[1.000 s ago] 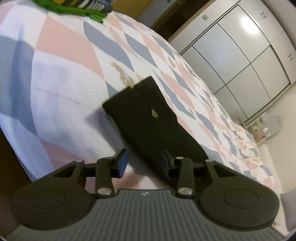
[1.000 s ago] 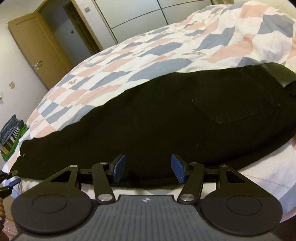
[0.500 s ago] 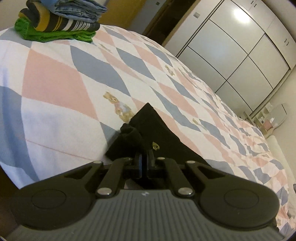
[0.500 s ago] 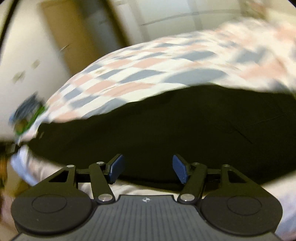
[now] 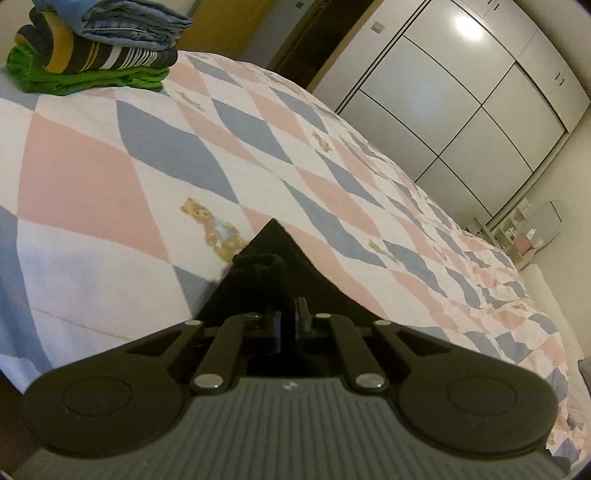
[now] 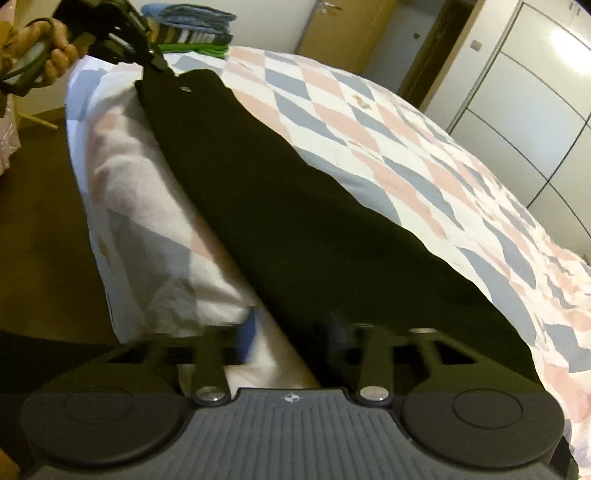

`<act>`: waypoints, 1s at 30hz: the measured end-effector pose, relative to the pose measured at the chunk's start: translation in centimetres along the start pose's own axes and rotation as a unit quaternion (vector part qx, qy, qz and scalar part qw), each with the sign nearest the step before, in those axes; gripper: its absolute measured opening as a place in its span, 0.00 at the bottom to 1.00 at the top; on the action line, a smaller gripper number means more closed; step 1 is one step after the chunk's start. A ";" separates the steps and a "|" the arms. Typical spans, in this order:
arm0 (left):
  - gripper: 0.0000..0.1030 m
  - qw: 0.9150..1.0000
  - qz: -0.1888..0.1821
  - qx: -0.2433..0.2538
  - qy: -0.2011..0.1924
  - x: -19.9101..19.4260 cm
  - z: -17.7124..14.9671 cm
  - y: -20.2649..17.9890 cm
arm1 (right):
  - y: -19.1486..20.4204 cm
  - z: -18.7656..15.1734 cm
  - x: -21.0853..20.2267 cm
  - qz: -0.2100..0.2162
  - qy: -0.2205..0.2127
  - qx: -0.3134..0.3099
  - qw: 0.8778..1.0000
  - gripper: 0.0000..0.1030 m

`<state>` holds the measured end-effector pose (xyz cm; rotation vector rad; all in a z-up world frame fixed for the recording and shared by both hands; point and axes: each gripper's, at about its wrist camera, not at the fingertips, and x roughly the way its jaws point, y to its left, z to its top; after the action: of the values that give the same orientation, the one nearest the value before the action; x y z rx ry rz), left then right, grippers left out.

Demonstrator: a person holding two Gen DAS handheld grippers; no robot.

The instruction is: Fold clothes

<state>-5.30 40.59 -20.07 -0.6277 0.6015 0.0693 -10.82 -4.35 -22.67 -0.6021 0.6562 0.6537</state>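
A long black garment (image 6: 303,206) lies stretched along the near edge of the bed. My left gripper (image 5: 289,314) is shut on its bunched far end (image 5: 266,269); in the right wrist view that gripper (image 6: 155,61) shows at the top left, pinching the cloth. My right gripper (image 6: 291,332) is open at the garment's near end, with one blue fingertip (image 6: 247,332) over the bedspread and the other over the black cloth, blurred by motion.
The bed has a pink, blue and white diamond bedspread (image 5: 110,166). A stack of folded clothes (image 5: 92,48) sits on its far corner and shows in the right wrist view (image 6: 192,33). White wardrobe doors (image 5: 461,92) stand behind. Brown floor (image 6: 33,206) lies left of the bed.
My left gripper closed on the garment's end and lifted it slightly. My right gripper swung along the garment to its near end, staying open.
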 end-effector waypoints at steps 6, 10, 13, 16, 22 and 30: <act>0.01 0.995 -0.084 -0.017 -0.043 -1.1 2.1 -0.5 | -1.4 0.7 -0.7 -0.007 -0.038 0.014 0.999 0.04; 0.02 0.991 -0.097 -0.030 -0.082 -1.7 0.0 1.0 | -2.4 1.1 -3.5 -0.066 -0.120 0.038 0.990 0.01; 0.01 0.996 -0.023 -0.086 -0.004 2.2 -3.5 4.4 | -2.3 0.6 -3.2 -0.050 -0.114 0.047 0.991 0.01; 0.02 0.992 -0.040 -0.122 -0.015 2.2 -4.4 5.8 | -0.7 -0.4 -0.2 -0.006 -0.036 0.030 0.999 0.01; 0.04 0.997 -0.006 -0.068 -0.020 1.1 -3.4 3.4 | -0.7 -0.9 0.8 -0.007 -0.029 0.052 0.998 0.01; 0.30 0.993 -0.008 -0.114 -0.008 1.0 -5.0 4.0 | -1.1 -1.9 -0.6 -0.018 -0.038 0.099 0.994 0.35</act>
<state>-7.96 40.90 -26.01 -0.8524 0.5772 0.1295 -11.12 -6.56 -23.20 -0.4012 0.6288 0.5682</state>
